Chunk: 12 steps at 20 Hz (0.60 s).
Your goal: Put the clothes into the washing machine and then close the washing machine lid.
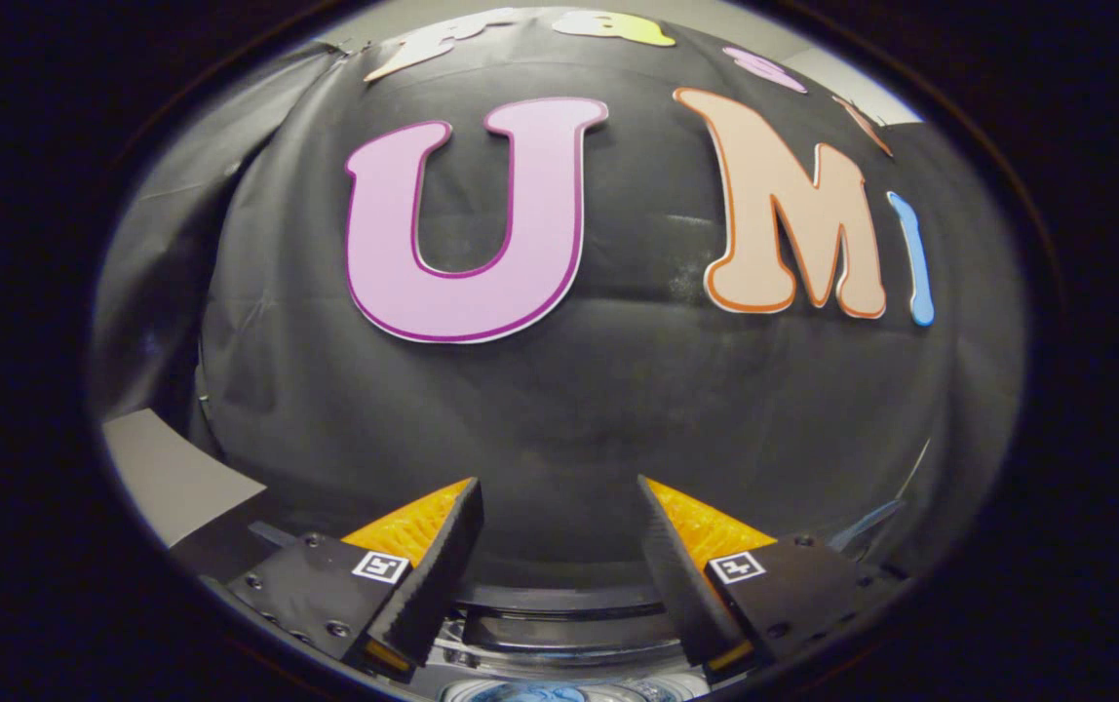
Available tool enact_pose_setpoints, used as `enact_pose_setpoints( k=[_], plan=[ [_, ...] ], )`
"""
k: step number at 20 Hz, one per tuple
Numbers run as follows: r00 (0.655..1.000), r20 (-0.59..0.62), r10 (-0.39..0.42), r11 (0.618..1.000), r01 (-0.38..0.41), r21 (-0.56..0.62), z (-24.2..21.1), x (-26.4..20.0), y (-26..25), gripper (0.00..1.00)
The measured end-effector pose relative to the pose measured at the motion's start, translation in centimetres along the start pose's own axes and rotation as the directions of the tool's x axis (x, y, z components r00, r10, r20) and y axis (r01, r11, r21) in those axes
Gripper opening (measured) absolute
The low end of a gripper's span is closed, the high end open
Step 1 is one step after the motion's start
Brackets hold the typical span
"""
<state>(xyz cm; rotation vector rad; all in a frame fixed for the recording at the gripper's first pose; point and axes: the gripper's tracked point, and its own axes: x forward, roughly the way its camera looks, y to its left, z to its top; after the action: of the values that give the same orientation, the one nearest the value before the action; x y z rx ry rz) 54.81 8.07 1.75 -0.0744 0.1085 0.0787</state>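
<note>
Tongs (559, 517) wide open, nothing between fingers, aimed level at booth wall (559, 409). Washer (559, 624) low down, just under and between fingertips: dark curved rim, bit of pale drum w/ something bluish inside at very bottom, prob. clothes but too little visible to confirm. Lid not made out, so open/shut state unclear.

Risks: tongs point too high, washer nearly out of sight; reaching for lid blind could miss it or knock rim. If cloth hangs over rim, lid may jam on it.

Writing: small square marker on each finger, coded pattern, not readable. No brand or label seen on washer.
</note>
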Motion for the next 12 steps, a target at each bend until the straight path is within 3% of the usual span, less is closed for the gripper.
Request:
enact_pose_setpoints(
  k=[12],
  plan=[
    [1.000,-0.010,-0.026,1.000,0.026,-0.006,-1.7,-5.5,-0.1,0.95]
  ],
)
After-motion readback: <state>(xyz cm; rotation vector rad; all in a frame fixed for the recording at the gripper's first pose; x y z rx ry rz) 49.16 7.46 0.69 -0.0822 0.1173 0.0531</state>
